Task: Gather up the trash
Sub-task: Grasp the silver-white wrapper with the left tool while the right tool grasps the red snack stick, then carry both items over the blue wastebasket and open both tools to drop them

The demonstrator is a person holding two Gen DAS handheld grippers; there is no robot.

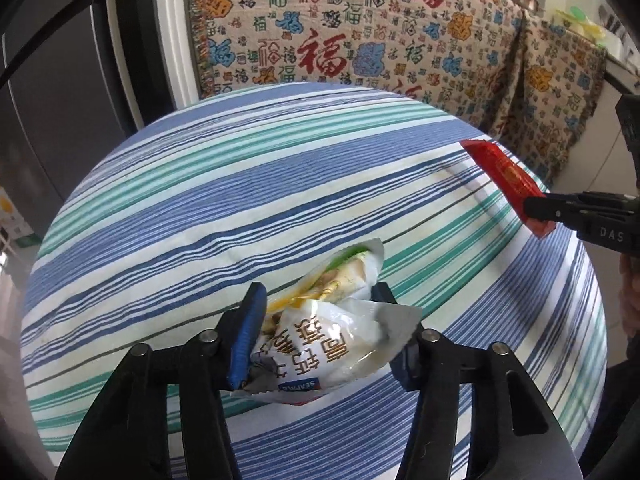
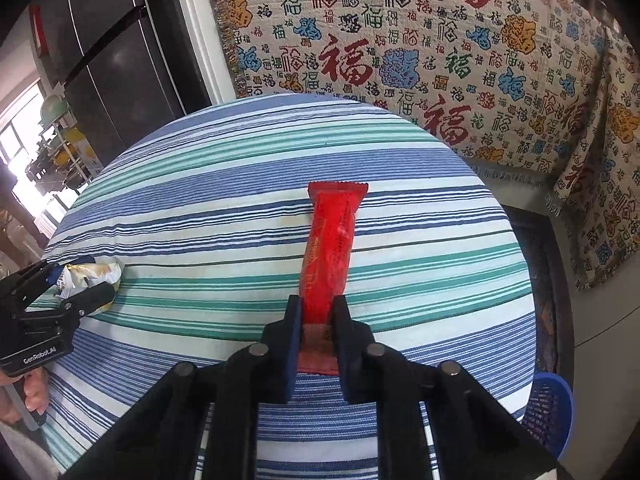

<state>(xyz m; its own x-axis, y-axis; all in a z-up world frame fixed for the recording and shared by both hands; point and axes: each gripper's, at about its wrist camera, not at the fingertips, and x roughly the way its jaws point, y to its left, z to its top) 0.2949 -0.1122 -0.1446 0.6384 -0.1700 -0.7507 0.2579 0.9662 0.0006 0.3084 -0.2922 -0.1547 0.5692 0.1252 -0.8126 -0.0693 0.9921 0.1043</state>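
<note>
A crumpled white snack bag (image 1: 332, 344) with printed writing sits between the blue pads of my left gripper (image 1: 320, 296), which is shut on it just above the striped tablecloth (image 1: 240, 184). In the right wrist view the same bag (image 2: 92, 274) and left gripper (image 2: 80, 284) show at the table's left edge. My right gripper (image 2: 318, 304) is shut on the near end of a long red wrapper (image 2: 332, 240), whose far end points away over the cloth. From the left wrist view, the red wrapper (image 1: 504, 176) hangs clear of the table in the right gripper (image 1: 536, 208).
The round table (image 2: 200, 184) wears a blue, green and white striped cloth. A patterned throw (image 2: 400, 40) covers furniture behind it. A dark fridge (image 2: 112, 60) stands at the back left. A blue mesh basket (image 2: 548, 412) sits on the floor by the table's right side.
</note>
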